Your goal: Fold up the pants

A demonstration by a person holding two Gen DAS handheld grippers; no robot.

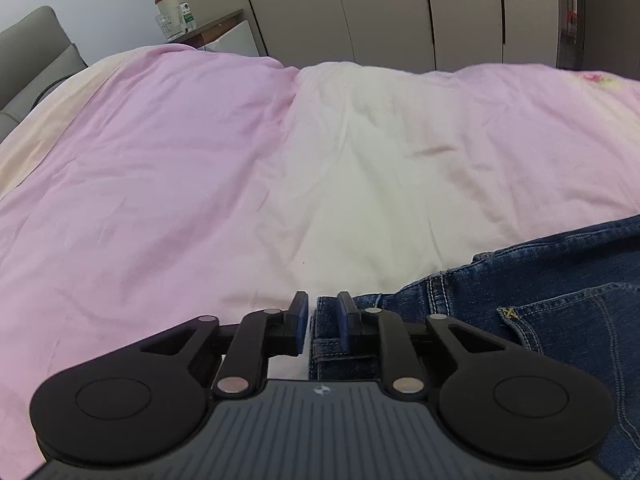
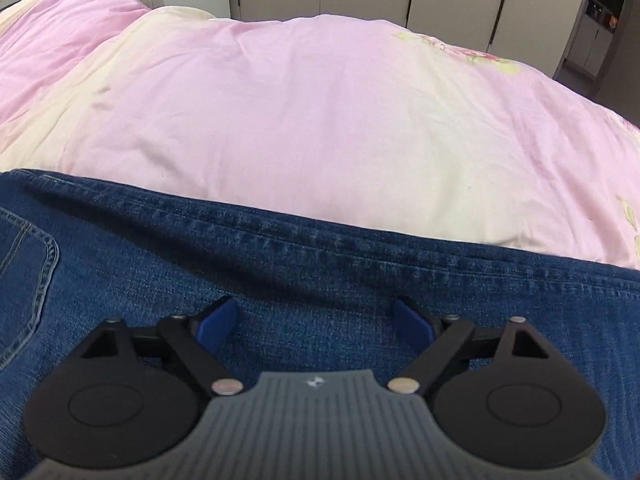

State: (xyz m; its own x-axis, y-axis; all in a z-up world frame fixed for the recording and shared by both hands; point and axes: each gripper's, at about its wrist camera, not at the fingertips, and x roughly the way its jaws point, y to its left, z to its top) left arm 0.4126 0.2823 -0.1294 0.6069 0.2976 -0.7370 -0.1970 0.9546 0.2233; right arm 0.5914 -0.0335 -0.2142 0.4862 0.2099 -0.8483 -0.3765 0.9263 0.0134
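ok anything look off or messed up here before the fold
Nothing stands out. The jeans lie fairly flat on the pink duvet, undamaged. The left gripper has narrow jaws around the denim's waistband edge; the right gripper is open over the leg. The duvet is merely rumpled.

No legible text or labels

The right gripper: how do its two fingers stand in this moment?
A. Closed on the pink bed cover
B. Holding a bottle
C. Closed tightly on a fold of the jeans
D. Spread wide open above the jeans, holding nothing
D: in the right wrist view the right gripper has its blue fingers far apart, with only flat denim of the jeans showing in the gap between them, nothing pinched.
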